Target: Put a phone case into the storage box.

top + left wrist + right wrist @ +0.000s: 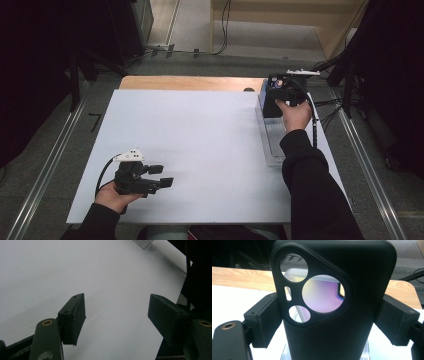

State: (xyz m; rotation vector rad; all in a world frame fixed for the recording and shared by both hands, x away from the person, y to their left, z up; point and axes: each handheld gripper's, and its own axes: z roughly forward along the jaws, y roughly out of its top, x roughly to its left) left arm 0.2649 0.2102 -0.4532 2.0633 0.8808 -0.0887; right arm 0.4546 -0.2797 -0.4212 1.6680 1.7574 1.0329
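Between right tongs [329, 322], one black phone case [332, 302], gripped; left tongs [116, 315] agape, empty.

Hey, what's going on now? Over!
Right gripper shut on black phone case, above clear tray. Left gripper open, idle over table. Nothing blocking.

Left claw [116, 317] agape above white tabletop [100, 272]
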